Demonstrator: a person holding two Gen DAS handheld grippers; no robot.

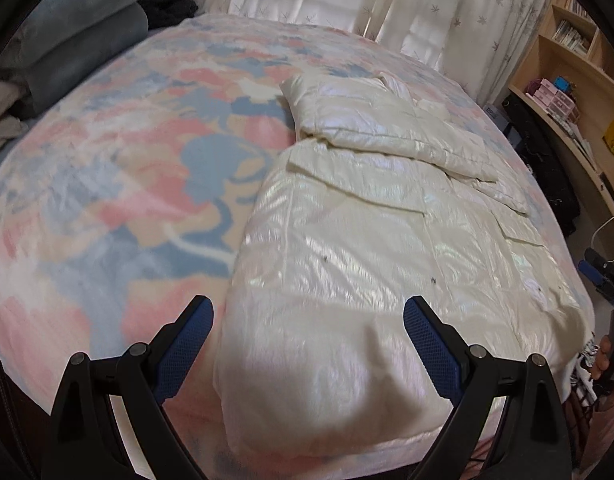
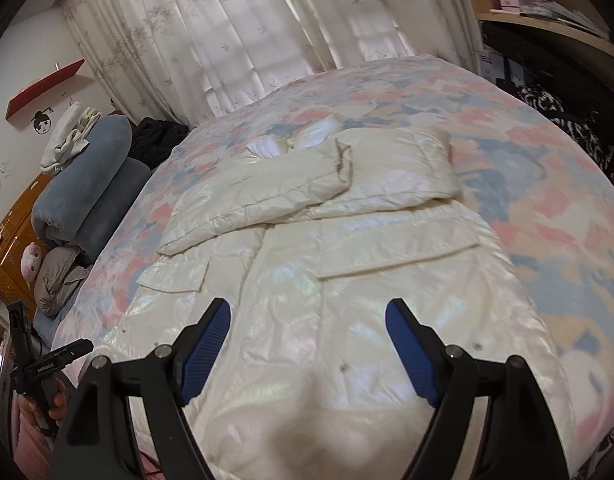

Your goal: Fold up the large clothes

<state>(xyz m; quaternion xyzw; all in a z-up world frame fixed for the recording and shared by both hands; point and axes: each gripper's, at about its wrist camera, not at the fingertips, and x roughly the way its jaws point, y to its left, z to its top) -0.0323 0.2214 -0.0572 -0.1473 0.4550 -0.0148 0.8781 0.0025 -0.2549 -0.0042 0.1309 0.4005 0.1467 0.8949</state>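
Spread wide and holding nothing, the left tongs [image 1: 309, 316] fill the bottom of the left wrist view above the near hem of a cream puffer coat [image 1: 367, 240], and the right tongs [image 2: 309, 316] stand just as open and empty over the same hem in the right wrist view. Both sleeves look already folded in across the chest at frame centre, so by my reading the body still needs doubling hem to collar. From left to right, rolled grey bedding [image 2: 83, 184] crowds the bed's [image 2: 547, 208] left edge, while bare patterned cover right of the coat leaves room.
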